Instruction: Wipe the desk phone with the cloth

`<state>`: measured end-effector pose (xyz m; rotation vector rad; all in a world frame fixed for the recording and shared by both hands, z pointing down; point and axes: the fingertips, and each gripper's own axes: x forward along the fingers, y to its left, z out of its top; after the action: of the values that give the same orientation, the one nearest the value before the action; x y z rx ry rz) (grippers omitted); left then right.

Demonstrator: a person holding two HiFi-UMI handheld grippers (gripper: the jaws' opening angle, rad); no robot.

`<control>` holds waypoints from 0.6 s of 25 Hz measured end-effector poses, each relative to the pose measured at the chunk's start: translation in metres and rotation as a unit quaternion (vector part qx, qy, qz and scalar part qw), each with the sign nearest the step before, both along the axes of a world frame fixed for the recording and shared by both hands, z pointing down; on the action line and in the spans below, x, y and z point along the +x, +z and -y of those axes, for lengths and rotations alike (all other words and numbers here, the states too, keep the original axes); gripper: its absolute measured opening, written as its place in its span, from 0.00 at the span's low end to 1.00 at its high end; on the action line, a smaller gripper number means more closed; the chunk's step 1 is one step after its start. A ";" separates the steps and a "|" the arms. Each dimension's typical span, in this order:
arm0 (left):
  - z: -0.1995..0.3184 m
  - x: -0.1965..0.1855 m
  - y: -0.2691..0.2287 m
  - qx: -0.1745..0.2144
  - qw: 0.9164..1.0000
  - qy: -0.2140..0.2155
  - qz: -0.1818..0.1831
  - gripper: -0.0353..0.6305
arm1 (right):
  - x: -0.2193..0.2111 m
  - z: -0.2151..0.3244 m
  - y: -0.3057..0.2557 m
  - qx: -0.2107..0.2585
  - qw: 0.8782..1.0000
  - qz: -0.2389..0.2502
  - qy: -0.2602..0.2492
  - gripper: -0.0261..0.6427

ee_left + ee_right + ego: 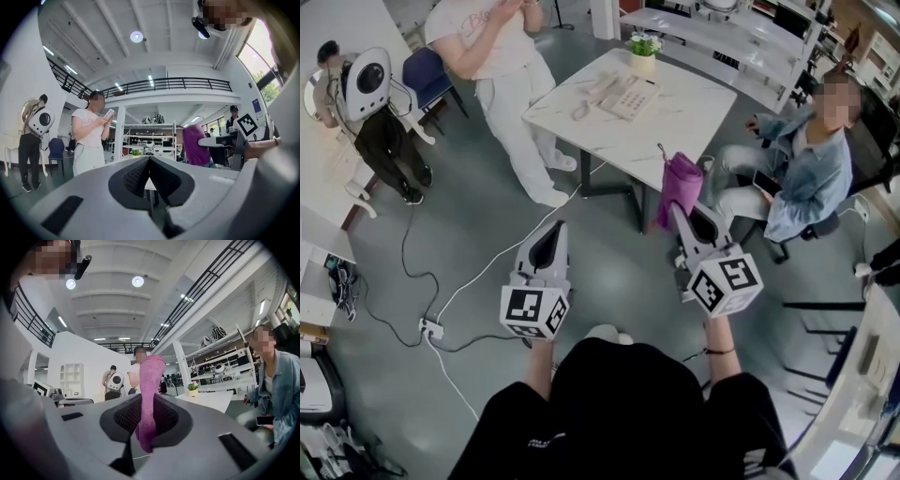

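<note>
The white desk phone lies on the white table well ahead of me, next to a small potted plant. A purple cloth stands up from my right gripper, which is shut on its lower end in mid-air, short of the table's near corner. In the right gripper view the cloth rises from between the closed pads of the right gripper. My left gripper hovers to the left over the floor, shut with nothing in it; in its own view the left gripper shows pads that meet.
A person in white stands at the table's left end. Another person sits at its right side. A third, wearing a white backpack, stands far left. Cables and a power strip lie on the floor.
</note>
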<state>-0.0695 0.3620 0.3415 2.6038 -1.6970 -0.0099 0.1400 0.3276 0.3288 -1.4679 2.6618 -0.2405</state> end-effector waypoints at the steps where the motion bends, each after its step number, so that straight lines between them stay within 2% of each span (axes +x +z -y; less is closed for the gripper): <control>1: 0.003 -0.001 0.002 -0.003 1.000 -0.004 0.000 0.05 | -0.001 0.005 0.002 -0.002 1.000 0.002 -0.003 0.10; 15: 0.066 0.001 0.014 -0.024 1.000 0.001 0.005 0.05 | -0.002 0.072 0.023 -0.031 0.999 0.020 -0.007 0.10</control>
<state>-0.0689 0.2964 0.3557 2.5763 -1.6752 0.0417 0.1375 0.2560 0.3520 -1.4466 2.6568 -0.3529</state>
